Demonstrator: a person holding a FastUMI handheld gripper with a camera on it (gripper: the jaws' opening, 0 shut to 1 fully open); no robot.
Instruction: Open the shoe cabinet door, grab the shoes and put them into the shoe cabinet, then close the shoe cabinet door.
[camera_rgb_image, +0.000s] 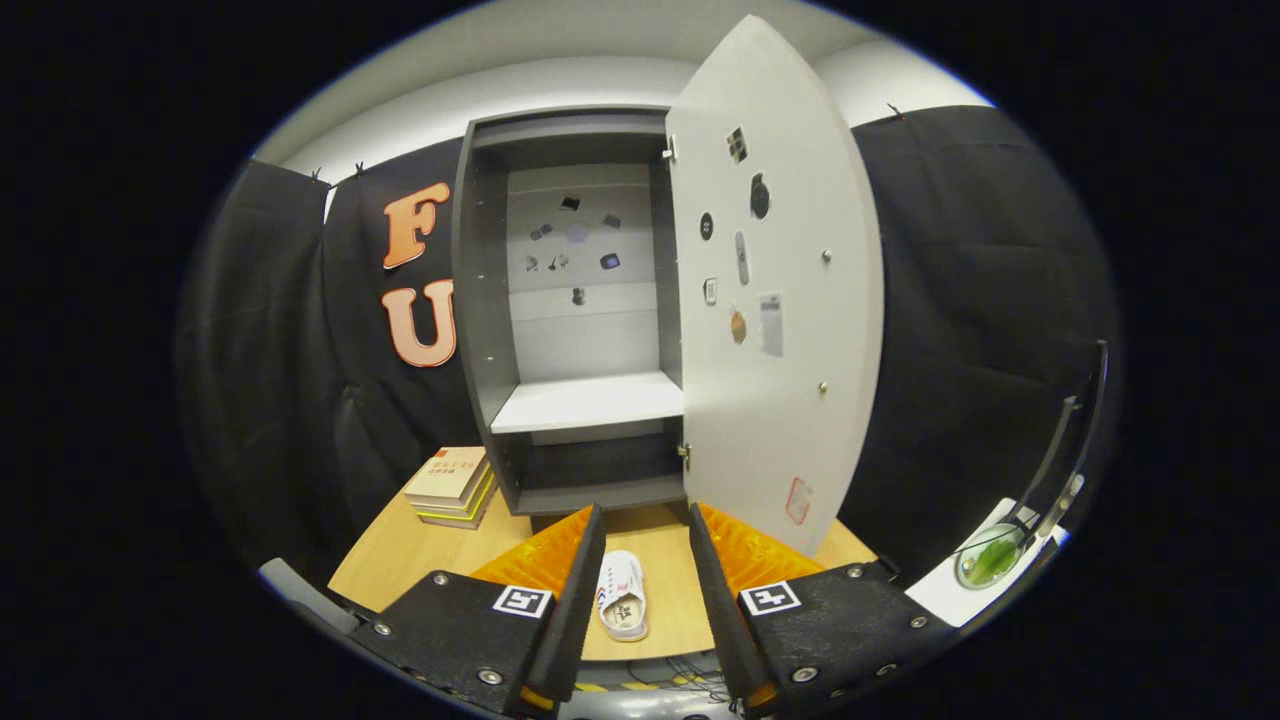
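Shoe (622, 596) lies on the wooden table (400, 560), seen in the gap between the two fingers of the gripper (646, 525). It is white with some coloured stripes on its side, and it lies with its opening upward, its length along the direction of the fingers. The fingers are apart and they do not touch the shoe or anything else; the shoe is lower than them, on the table surface.

Beyond the fingers stands the cabinet (480, 300), grey outside, on the far part of the table. Its door (790, 330) is open and swung to the right side, so its pale inner face looks toward the camera. Small stickers and flat objects are fixed on this face, and two hinges show on its left edge. Inside the cabinet there is one light shelf (590, 400); nothing lies on it. On the back wall above the shelf several small dark stickers are seen. Under the shelf is a lower, darker compartment.

Left of the cabinet, a stack of books (452, 487) lies on the table, just beside the cabinet's bottom corner. Far to the right, on a white surface, a round glass dish (990, 556) holds something green.
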